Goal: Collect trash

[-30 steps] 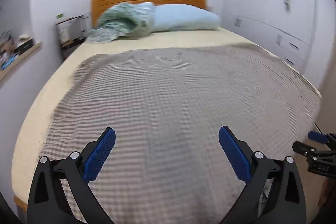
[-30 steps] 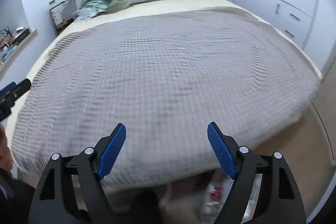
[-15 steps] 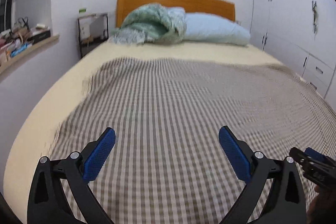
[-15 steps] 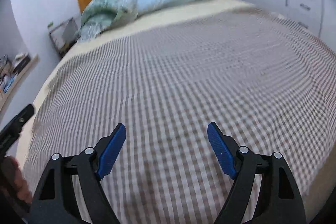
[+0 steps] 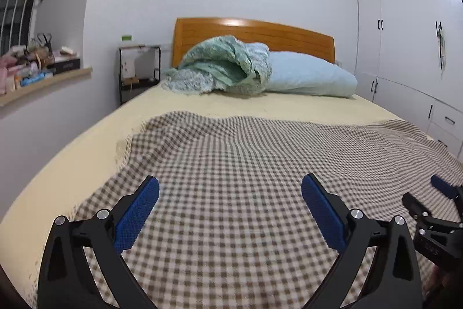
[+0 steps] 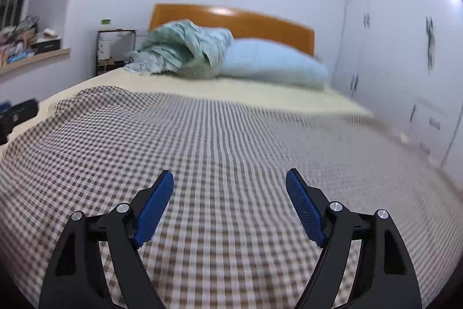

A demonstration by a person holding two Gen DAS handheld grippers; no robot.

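Observation:
No trash shows on the bed in either view. My left gripper [image 5: 230, 187] hangs open over the near end of the brown checked blanket [image 5: 260, 170], with nothing between its blue pads. My right gripper [image 6: 230, 178] is open too, over the same blanket [image 6: 217, 135], also empty. In the left wrist view the right gripper [image 5: 434, 201] shows at the right edge. In the right wrist view a dark part of the left gripper [image 6: 14, 112] sits at the left edge.
A yellow sheet [image 5: 289, 106] covers the bed. A crumpled green quilt [image 5: 222, 68] and a pale blue pillow [image 5: 309, 77] lie by the wooden headboard [image 5: 260, 34]. A black bedside rack [image 5: 139, 71] and a cluttered shelf [image 5: 37, 77] are left; white wardrobes [image 5: 405, 48] right.
Both grippers have swung from looking down on the bed to a lower, more level view over the blanket toward the headboard. Both stayed open and empty.

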